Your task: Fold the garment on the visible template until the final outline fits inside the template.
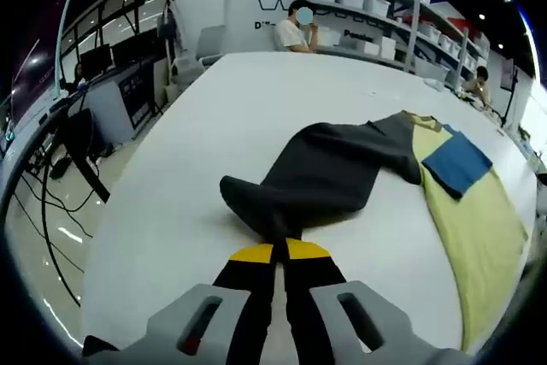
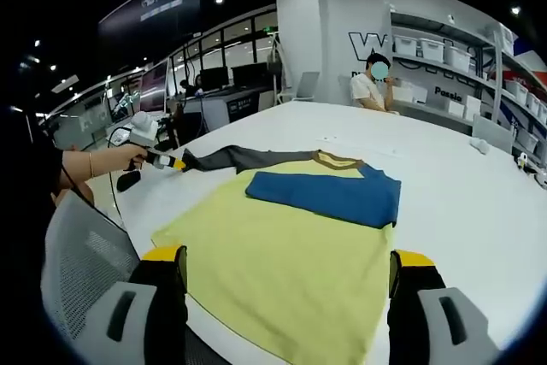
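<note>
**One sleeve is pinched and pulled out; it should fold in next**

One pair of tongs is busy. The left gripper has its yellow tips squeezed together on the end of the dark sleeve. In the right gripper view, the left gripper holds that same sleeve out past the side of the shirt, in a person's hand. The right gripper has its jaws spread wide, with nothing between them. It hangs over the near edge of the garment.

The garment is a yellow shirt with dark sleeves. It lies flat on the white table. A blue rectangle, which I think is the template, lies on the shirt's chest below the collar.

I think the job has only just started. The shirt spreads far past the blue rectangle on every side.

To do this step well, keep the pinch tight and lift the sleeve only a little. Carry it across toward the blue rectangle and lay it flat, with no bumps. The open tongs could press the yellow cloth down so that the shirt does not slide.

Mind the edges. The sleeve end is close to the table's near edge, with a chair and cables by the floor there. The far side of the table has lots of open room, so move that way.
</note>
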`<state>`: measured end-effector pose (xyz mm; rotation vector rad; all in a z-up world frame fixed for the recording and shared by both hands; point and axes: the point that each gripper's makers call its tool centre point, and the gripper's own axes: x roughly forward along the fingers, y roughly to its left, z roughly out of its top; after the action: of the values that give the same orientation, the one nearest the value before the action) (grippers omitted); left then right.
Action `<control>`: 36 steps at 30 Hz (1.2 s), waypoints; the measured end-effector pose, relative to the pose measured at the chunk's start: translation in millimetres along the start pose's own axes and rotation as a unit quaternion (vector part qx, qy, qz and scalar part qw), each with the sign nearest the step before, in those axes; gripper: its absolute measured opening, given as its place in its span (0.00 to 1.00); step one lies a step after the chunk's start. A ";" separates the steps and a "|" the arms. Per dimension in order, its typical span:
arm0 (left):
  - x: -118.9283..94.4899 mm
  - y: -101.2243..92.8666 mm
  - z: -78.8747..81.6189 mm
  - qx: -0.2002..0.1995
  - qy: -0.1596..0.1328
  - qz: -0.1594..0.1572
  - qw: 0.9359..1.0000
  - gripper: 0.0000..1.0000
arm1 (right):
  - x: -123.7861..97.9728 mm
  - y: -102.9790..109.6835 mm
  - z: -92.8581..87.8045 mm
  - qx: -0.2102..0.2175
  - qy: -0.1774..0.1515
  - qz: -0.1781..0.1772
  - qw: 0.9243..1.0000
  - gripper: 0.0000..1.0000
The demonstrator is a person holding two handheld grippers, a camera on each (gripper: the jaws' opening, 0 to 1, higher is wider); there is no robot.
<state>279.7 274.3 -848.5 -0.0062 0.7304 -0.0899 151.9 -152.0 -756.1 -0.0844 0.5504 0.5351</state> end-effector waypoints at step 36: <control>-22.5 90.4 -13.5 0.138 0.140 0.088 0.977 0.08 | -4.9 11.6 -10.1 -0.021 0.032 0.019 0.999 0.99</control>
<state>261.3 366.6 -846.9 0.3425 0.9920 -0.0219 137.7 -146.5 -761.4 -0.1320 0.6042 0.5836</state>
